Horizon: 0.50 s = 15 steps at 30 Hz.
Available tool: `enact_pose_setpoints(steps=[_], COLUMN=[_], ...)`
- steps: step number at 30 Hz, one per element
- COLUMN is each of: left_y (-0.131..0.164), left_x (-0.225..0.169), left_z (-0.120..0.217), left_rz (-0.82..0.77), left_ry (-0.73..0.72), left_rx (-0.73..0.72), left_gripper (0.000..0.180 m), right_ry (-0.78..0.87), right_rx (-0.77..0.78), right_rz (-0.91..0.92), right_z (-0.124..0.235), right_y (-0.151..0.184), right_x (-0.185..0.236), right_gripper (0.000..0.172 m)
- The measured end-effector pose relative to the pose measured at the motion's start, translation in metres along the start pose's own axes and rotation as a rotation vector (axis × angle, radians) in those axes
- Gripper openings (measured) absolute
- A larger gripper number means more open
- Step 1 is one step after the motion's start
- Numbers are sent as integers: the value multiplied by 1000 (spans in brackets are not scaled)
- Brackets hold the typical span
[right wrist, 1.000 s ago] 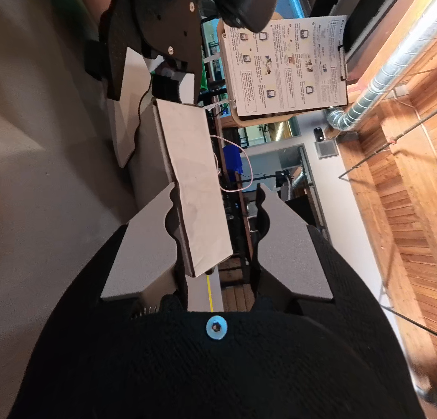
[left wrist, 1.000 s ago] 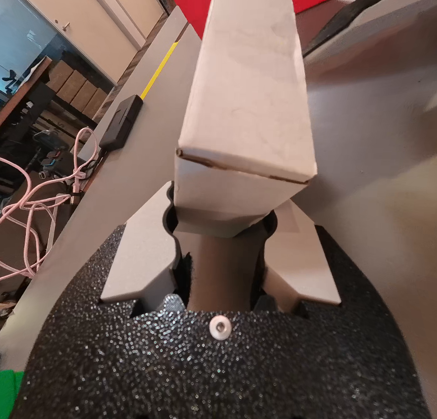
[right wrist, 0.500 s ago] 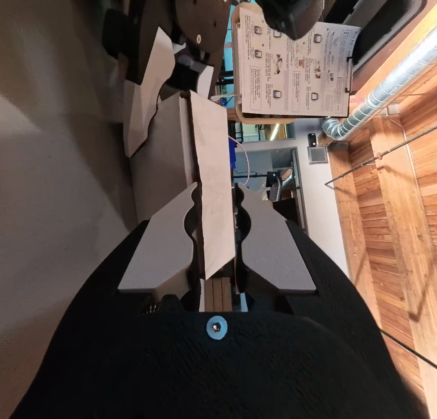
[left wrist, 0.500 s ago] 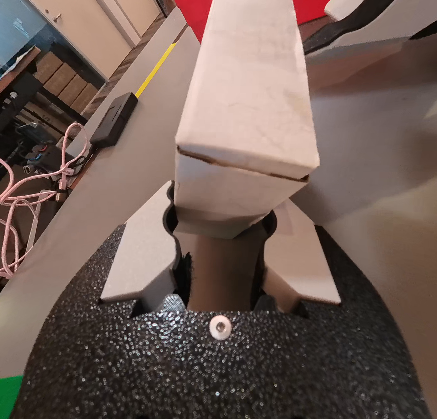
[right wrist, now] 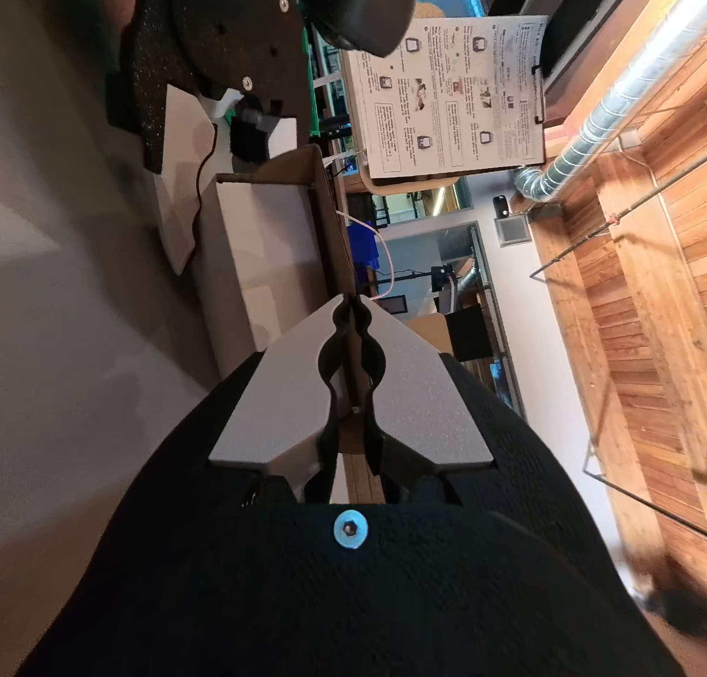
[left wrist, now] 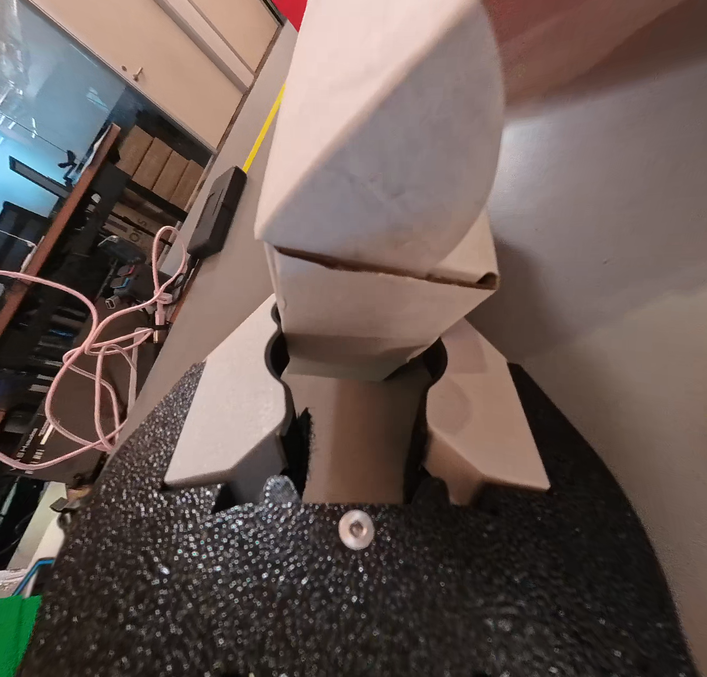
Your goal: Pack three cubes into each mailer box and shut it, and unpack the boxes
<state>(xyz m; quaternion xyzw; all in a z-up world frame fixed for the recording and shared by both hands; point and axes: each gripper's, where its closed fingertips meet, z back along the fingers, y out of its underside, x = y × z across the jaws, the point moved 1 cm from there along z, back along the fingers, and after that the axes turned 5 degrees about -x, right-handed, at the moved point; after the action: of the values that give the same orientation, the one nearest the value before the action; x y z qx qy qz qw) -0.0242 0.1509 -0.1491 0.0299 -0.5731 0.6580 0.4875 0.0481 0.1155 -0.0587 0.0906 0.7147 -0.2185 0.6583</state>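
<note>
The left gripper [left wrist: 357, 337] stands spread wide, its two grey fingers [left wrist: 237, 398] clamped against the narrow end of a white corrugated-cardboard mailer box [left wrist: 367, 303]. The box runs straight ahead from this gripper, its near end seated between the fingertips, one pad on each side wall. Its white hinged lid [left wrist: 386, 123] is lifted and tilted up above the body, a brown raw edge showing along the parting line.

The right gripper [right wrist: 352, 299] has its jaws pressed together on the lid flap's thin cardboard edge [right wrist: 336, 238]; the sheet runs forward from between its fingertips, and both pads bear on it. From this gripper the open box body [right wrist: 264, 245] lies ahead and to the left, its white interior exposed, with the left gripper [right wrist: 214, 96] at its far end.

The box rests above a grey tabletop [left wrist: 597, 238]. A black rectangular device [left wrist: 218, 215] lies left of the box near the table edge, with a pink cable [left wrist: 88, 352] hanging beyond it. A clipboard with a printed sheet [right wrist: 443, 92] stands ahead and right of the right gripper.
</note>
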Motion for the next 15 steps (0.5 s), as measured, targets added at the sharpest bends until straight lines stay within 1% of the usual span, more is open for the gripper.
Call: enact_pose_setpoints(steps=[8, 12, 15], left_y=[3, 6, 4], left_x=[3, 7, 5], left_z=[1, 1, 3], left_rz=[-129, -249, -248], left_ry=[-41, -89, -88], left_rx=[10, 38, 8], left_gripper=[68, 66, 66], right_ry=[20, -2, -26], right_rx=[-4, 1, 38], right_rz=[5, -57, -72], right_z=[0, 0, -1], right_y=[-1, 2, 12], right_x=[-1, -1, 2], right_gripper=[1, 0, 0])
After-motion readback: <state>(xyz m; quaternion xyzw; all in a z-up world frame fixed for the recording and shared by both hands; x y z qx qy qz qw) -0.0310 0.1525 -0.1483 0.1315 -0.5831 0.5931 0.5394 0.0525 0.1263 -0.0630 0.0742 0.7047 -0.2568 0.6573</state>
